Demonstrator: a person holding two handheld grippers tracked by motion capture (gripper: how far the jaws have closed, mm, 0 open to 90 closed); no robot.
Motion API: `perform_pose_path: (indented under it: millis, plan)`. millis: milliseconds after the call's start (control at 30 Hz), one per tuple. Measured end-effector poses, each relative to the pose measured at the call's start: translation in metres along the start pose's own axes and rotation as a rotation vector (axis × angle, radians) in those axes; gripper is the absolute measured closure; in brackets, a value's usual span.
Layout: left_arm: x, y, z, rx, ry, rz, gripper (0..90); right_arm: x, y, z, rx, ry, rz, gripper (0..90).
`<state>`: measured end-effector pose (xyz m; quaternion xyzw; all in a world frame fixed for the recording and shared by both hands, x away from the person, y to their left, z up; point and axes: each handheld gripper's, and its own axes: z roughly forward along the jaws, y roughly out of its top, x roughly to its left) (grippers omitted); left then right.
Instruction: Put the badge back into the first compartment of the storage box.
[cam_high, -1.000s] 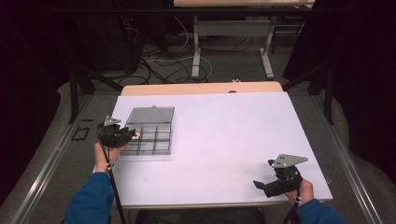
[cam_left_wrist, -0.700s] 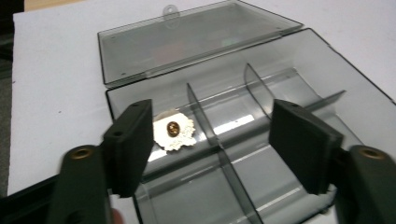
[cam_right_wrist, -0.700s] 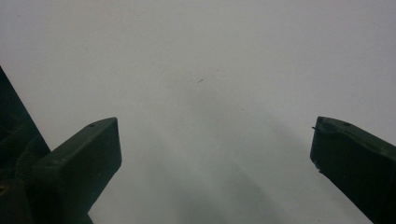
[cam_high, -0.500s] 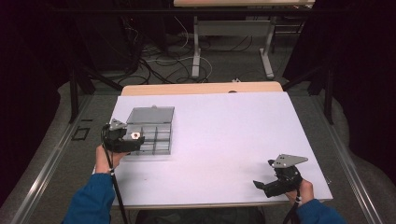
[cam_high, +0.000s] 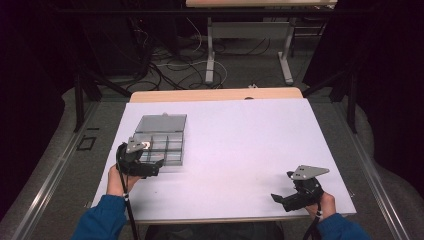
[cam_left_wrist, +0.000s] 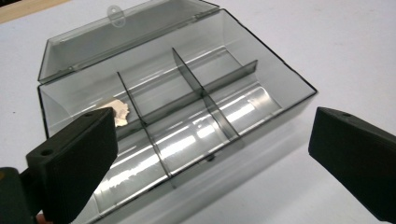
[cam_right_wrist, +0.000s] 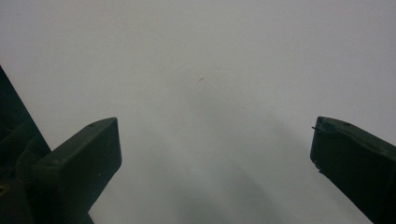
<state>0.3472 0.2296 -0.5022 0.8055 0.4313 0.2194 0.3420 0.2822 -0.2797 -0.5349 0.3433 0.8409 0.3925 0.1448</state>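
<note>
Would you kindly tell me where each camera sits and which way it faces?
High view: above the person's side, looking forward and down on the white table; shows both forearms, left gripper and right gripper.
Left gripper view: rides the left gripper, facing the open compartment box between its spread jaws.
Right gripper view: rides the right gripper, facing bare table, jaws spread.
Shared: the box appears in the high and left gripper views.

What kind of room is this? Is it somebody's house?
Probably not a house; it looks like a lab or workshop. A plain white table stands among dark curtains, loose cables lie on the floor behind it, and another desk's metal legs show.
</note>
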Motion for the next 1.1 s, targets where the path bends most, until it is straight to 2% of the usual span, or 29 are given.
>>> perform_pose_path:
  millis: [67,267,367,667,967,1100]
  plan:
    - [-0.004,-0.002,-0.002,0.005,-0.009,0.001,0.5,0.000,0.000,0.000,-0.001,-0.001,0.005,1.5]
    - [-0.013,-0.009,-0.008,0.017,-0.030,0.044,0.1,-0.001,0.000,0.000,0.011,0.002,-0.010,1.5]
    - [-0.018,-0.014,-0.011,0.013,-0.045,0.049,0.1,0.000,0.000,0.000,-0.001,-0.005,-0.005,1.5]
    - [-0.033,-0.030,-0.018,0.037,-0.096,0.097,0.0,0.000,0.000,0.000,0.013,-0.002,-0.009,1.5]
    - [-0.048,-0.045,-0.024,0.038,-0.140,0.122,0.1,0.000,0.000,-0.001,0.013,-0.004,-0.005,1.5]
    - [-0.050,-0.048,-0.026,0.047,-0.158,0.114,0.1,-0.001,0.000,0.000,0.010,-0.005,-0.006,1.5]
